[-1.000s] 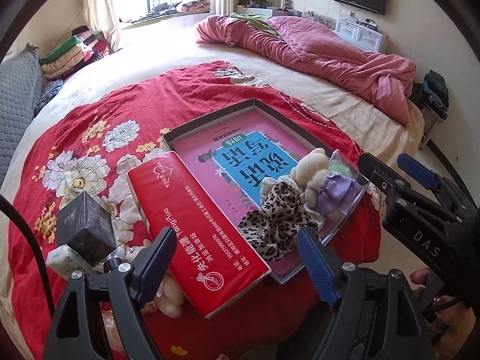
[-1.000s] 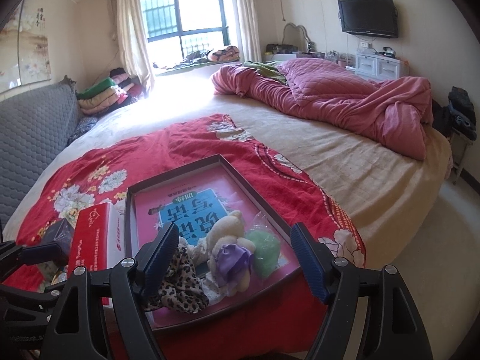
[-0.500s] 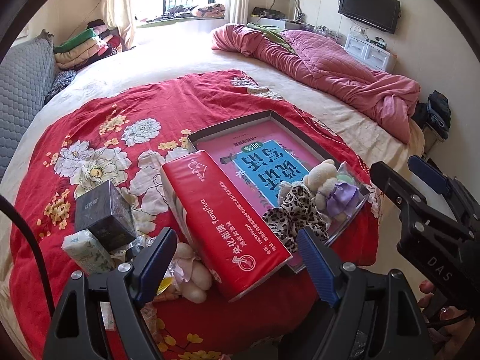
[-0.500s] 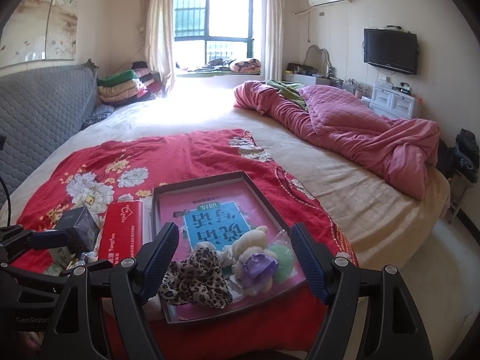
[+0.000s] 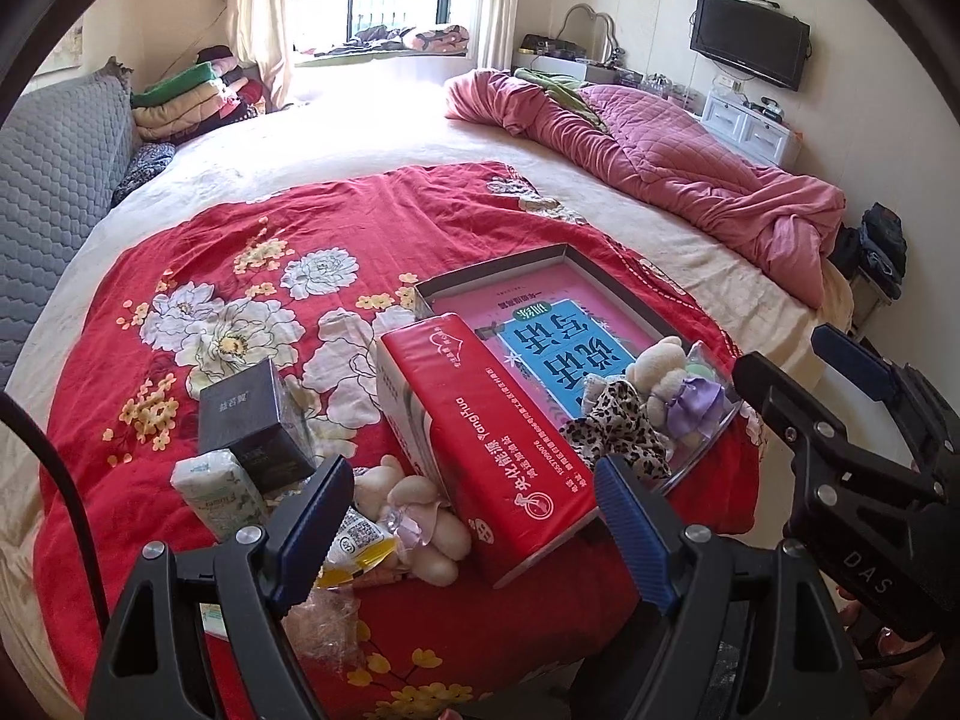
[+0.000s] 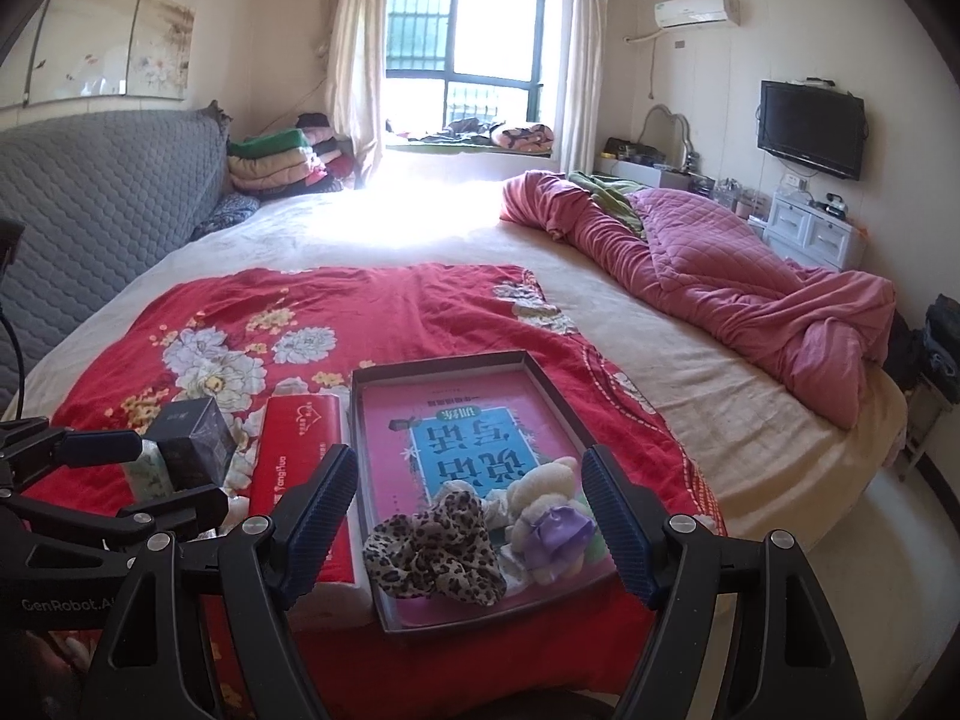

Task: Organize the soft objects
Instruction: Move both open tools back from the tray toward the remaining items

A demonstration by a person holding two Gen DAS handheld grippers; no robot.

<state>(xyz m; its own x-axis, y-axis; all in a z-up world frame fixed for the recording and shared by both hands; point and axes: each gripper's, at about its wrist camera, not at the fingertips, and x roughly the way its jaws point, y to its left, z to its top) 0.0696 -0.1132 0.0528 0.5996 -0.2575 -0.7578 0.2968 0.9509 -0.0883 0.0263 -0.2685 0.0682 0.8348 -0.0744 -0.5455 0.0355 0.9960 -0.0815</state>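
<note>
Both views farther back; cream plush (image 5: 420, 516) (left view only).

Bright window (image 6: 462, 54) glare, sharp, fisheye-warped edges

Pink quilted duvet (image 6: 738, 276) is lying bunched along the bed's right side. Grey quilted headboard (image 6: 102, 192) is standing at left, folded blankets (image 6: 282, 159) sitting stacked beside it. Black TV (image 6: 810, 129) is hanging on the wall above white drawers (image 6: 810, 234). Air conditioner (image 6: 696, 9) is sitting high by the window (image 6: 462, 54).
</note>
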